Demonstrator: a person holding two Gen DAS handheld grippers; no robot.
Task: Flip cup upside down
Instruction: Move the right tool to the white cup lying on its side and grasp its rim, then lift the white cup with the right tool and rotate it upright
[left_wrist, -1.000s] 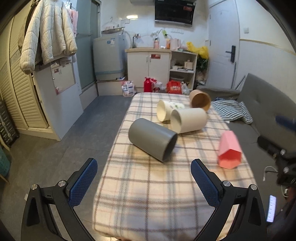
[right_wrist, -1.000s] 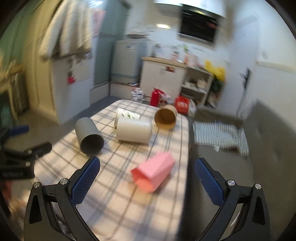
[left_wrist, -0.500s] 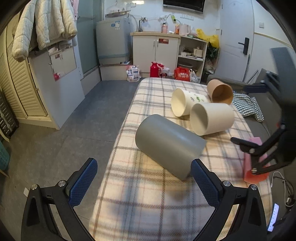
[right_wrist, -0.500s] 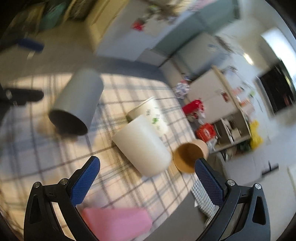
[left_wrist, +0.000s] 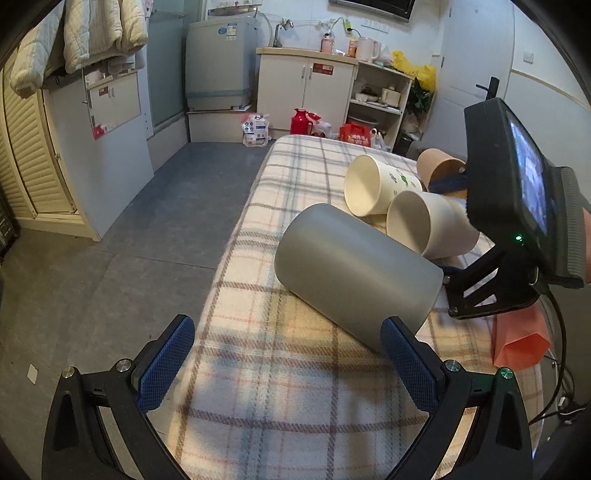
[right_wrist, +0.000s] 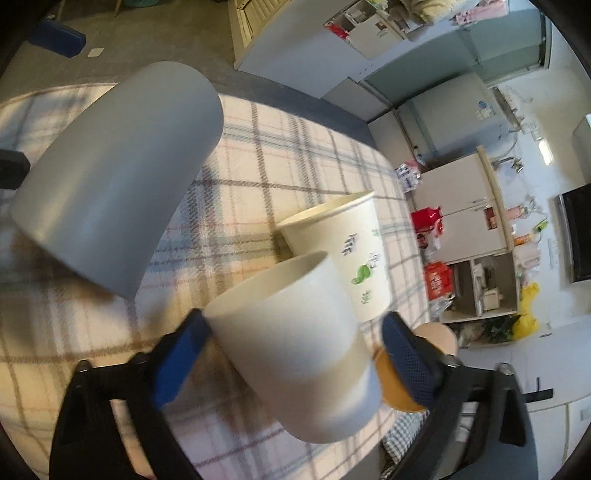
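Several cups lie on their sides on a plaid-covered table (left_wrist: 280, 373). A grey cup (left_wrist: 354, 277) lies nearest my left gripper (left_wrist: 288, 365), which is open and empty just short of it. Behind are a plain white cup (left_wrist: 432, 229), a printed white paper cup (left_wrist: 376, 188) and a brown cup (left_wrist: 436, 170). In the right wrist view my right gripper (right_wrist: 291, 358) is open with the plain white cup (right_wrist: 299, 354) between its fingers; the left finger touches its rim. The grey cup (right_wrist: 114, 177) and printed cup (right_wrist: 351, 251) lie beyond.
A pink hexagonal cup (left_wrist: 521, 339) lies at the table's right edge. The right gripper's body and screen (left_wrist: 517, 199) hang over the cups in the left wrist view. Floor drops off left of the table; cabinets and a washer stand at the back.
My right gripper has moved in and down over the table until the plain white cup sits between its fingers. My left gripper has moved closer to the grey cup.
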